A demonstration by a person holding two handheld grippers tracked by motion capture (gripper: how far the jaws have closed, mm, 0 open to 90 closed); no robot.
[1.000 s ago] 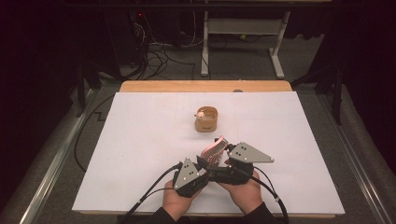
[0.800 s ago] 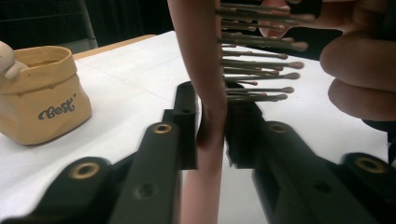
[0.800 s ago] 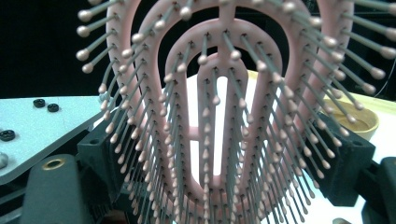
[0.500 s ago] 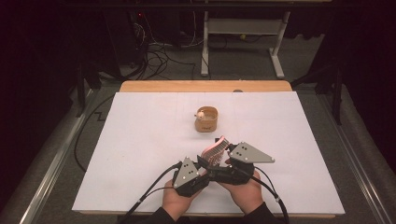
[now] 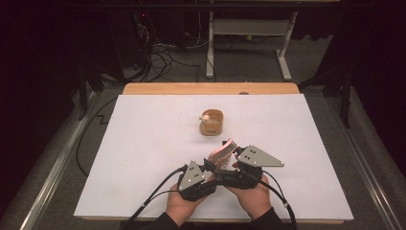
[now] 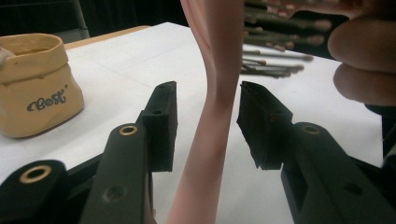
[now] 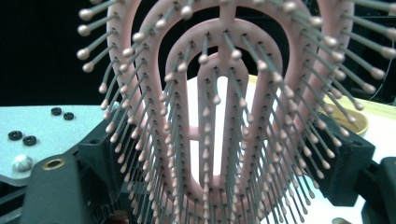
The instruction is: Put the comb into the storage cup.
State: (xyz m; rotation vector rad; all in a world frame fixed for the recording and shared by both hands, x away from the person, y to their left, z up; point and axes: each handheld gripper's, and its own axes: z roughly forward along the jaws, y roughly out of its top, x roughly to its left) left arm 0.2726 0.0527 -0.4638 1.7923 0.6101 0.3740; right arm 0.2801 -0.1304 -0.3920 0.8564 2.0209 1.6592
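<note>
Handing over: one pink plastic vented hairbrush with grey ball-tipped bristles, passing from my left tool to my right tool, near the front of the white-covered counter.

Left tool: its jaws have just been opening. In the left gripper view the brush's slim pink handle stands between the two black pads, with a gap showing on each side; nothing is pressed. State: apart, released.

Right tool: clamped together on the brush. In the right gripper view the head rises straight up out of the jaws, bristle face toward the camera, the black jaw blocks tight against its lower flanks.

Location of item: held clear of the counter surface between my two hands, head tilted up and away from me, well short of the small tan fabric pouch with dark lettering that stands farther back at mid-counter.

Appearance: looped, open ribs in nested arches with slots between; bristles in even rows, pale rounded tips; handle smooth, narrowing at the waist.

Step in hand, as I judge it: transfer of grip, nearly complete. Next move calls for backing the left tool off along the handle without snagging it, while the right keeps a firm hold.
</note>
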